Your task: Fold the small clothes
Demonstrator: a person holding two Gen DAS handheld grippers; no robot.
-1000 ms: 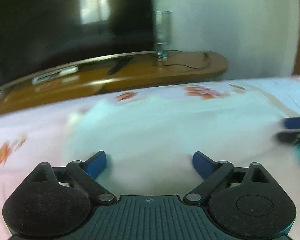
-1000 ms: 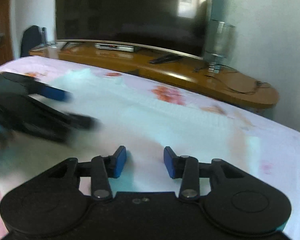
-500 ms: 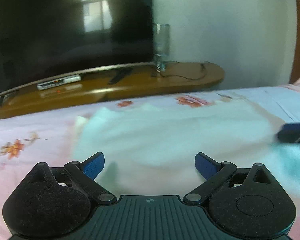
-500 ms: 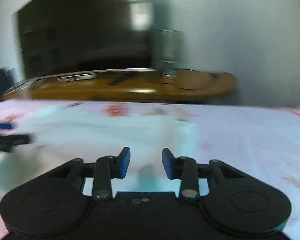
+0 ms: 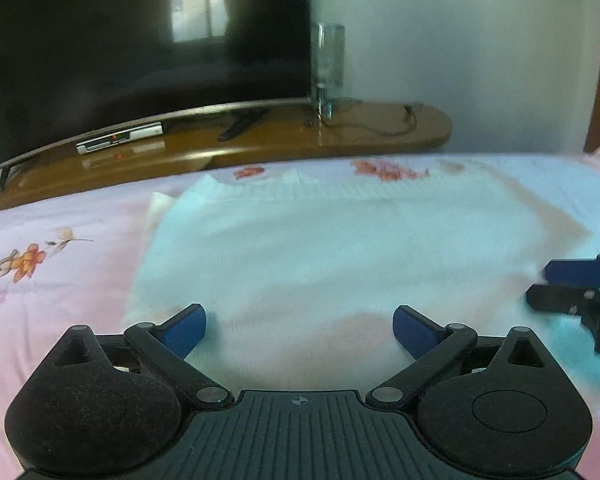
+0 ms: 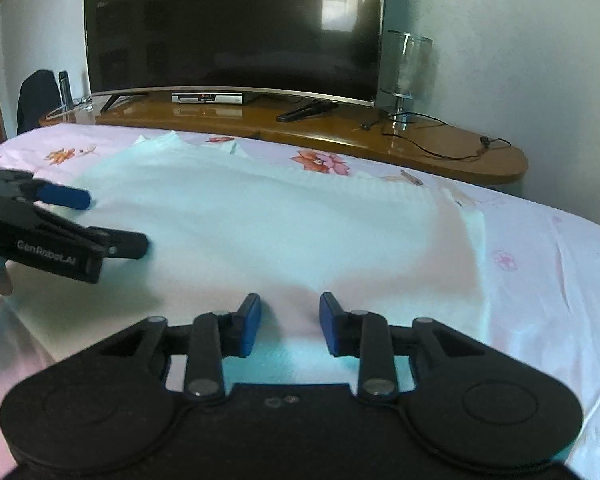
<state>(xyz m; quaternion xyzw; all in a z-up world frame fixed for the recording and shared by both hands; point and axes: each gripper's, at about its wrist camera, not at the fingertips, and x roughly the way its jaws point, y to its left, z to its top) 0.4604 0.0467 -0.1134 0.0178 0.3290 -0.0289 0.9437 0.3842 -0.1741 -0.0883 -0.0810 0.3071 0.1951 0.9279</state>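
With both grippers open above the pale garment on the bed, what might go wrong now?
1. The left gripper is spread wide, so it may pinch the flowered sheet along with the garment.
2. The right gripper has a narrower gap and may catch only one layer, leaving the fold uneven.

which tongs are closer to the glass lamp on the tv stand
Right. The right tongs sit at the garment's lamp-side end; the left tongs are further along from the glass lamp.
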